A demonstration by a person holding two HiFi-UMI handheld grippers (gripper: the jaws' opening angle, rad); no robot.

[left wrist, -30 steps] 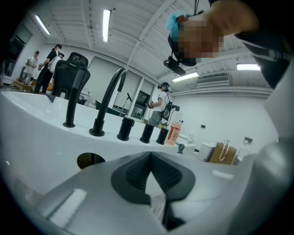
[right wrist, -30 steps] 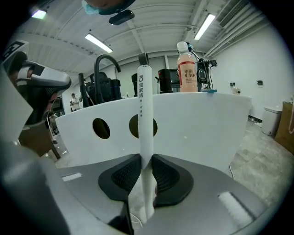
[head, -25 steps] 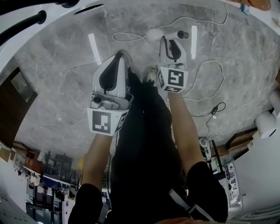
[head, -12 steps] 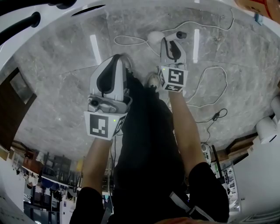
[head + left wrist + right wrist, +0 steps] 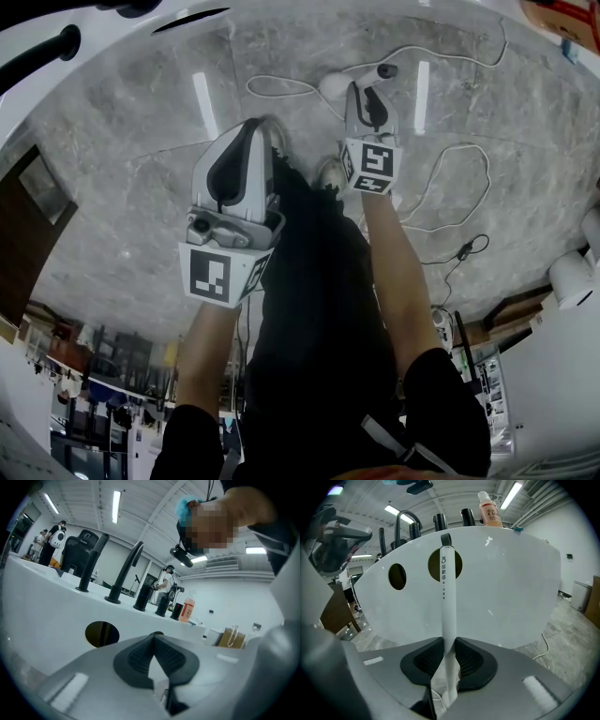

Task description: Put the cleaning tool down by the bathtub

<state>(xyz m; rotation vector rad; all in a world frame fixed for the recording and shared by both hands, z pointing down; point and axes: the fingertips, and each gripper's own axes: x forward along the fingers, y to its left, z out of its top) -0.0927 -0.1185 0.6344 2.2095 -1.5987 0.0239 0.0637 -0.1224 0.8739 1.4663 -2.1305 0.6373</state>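
In the right gripper view my right gripper (image 5: 449, 660) is shut on the white handle of the cleaning tool (image 5: 447, 602), which sticks out ahead to a dark tip. The white bathtub (image 5: 506, 583) wall stands just beyond it. From the head view, the right gripper (image 5: 367, 94) hangs over the grey floor, with the tool's round white head (image 5: 331, 82) and dark tip (image 5: 388, 71) just past it. The left gripper (image 5: 246, 131) hovers to its left. Its pads meet in the left gripper (image 5: 153, 638) view, nothing between them.
Black taps (image 5: 123, 576) and a pink bottle (image 5: 186, 610) stand on the tub rim (image 5: 131, 37). A white cord (image 5: 450, 187) loops over the marble floor. A brown cabinet (image 5: 28, 220) is at the left and a white unit (image 5: 570, 267) at the right. The person's legs fill the middle.
Hardly anything has moved. The right gripper keeps its hold on the tool and has edged slightly away; the left gripper has drifted a little nearer.
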